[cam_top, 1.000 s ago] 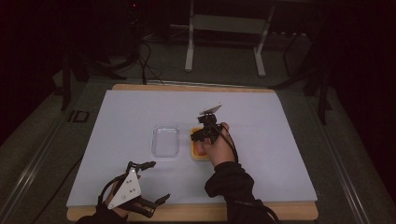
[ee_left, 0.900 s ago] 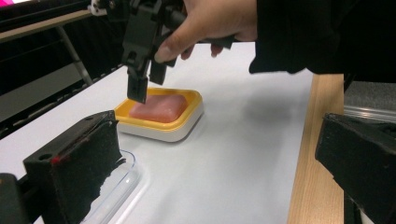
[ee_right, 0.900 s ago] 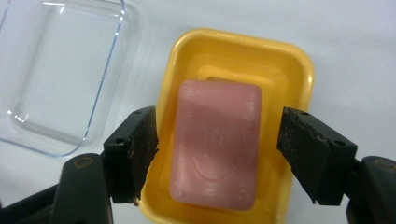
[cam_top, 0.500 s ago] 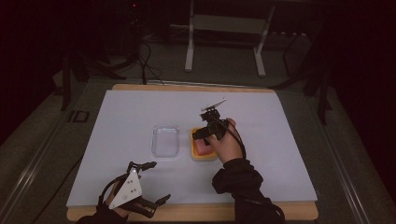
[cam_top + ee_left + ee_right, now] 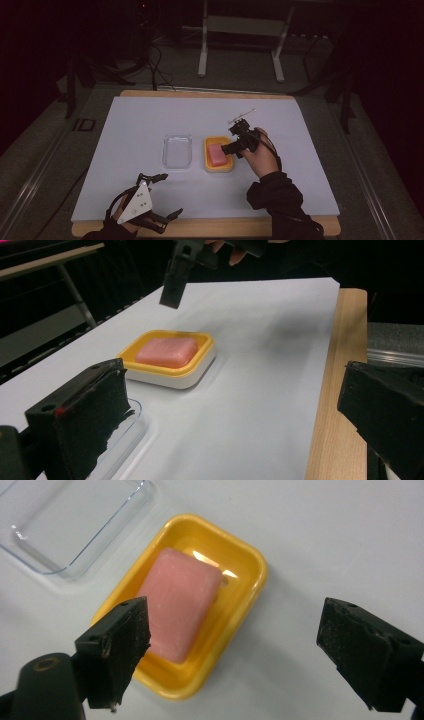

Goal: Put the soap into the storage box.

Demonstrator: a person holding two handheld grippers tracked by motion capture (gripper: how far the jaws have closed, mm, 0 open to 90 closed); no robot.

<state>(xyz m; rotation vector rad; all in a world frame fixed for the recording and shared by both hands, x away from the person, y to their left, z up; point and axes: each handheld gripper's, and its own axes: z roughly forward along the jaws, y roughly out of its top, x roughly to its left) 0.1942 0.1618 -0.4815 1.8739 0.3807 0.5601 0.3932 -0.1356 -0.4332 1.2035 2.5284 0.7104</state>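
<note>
Pink soap bar (image 5: 217, 155) lies flat in a yellow dish (image 5: 219, 167) with a white underside, right of the table's middle. The bar sits along the dish's length, touching nothing but the dish floor. In the right gripper view, light glints off the dish floor beside the bar's far end.

Clear plastic lid (image 5: 177, 151) rests flat on the white sheet (image 5: 150, 115), just left of the dish and apart from it, a narrow strip of sheet between them.

Right gripper (image 5: 236, 148) hangs in the air just right of the dish, over its right rim, held in the person's right hand (image 5: 261, 159), dark sleeve (image 5: 275, 200) behind it. Jaws have just been opening and now stand wide apart with nothing between them. In the right gripper view the two black jaws frame the dish from above; the soap bar (image 5: 177, 602) lies below, clear of both pads. In the left gripper view one of its jaws hangs above the far side of the dish, not touching.

Left gripper (image 5: 160, 196) sits at the near left edge of the table, low over the sheet, held in the left hand (image 5: 120, 217). Jaws spread apart, empty. Its grey three-cornered plate faces up.

Wooden table edge (image 5: 210, 227) shows along the near side past the sheet.
</note>
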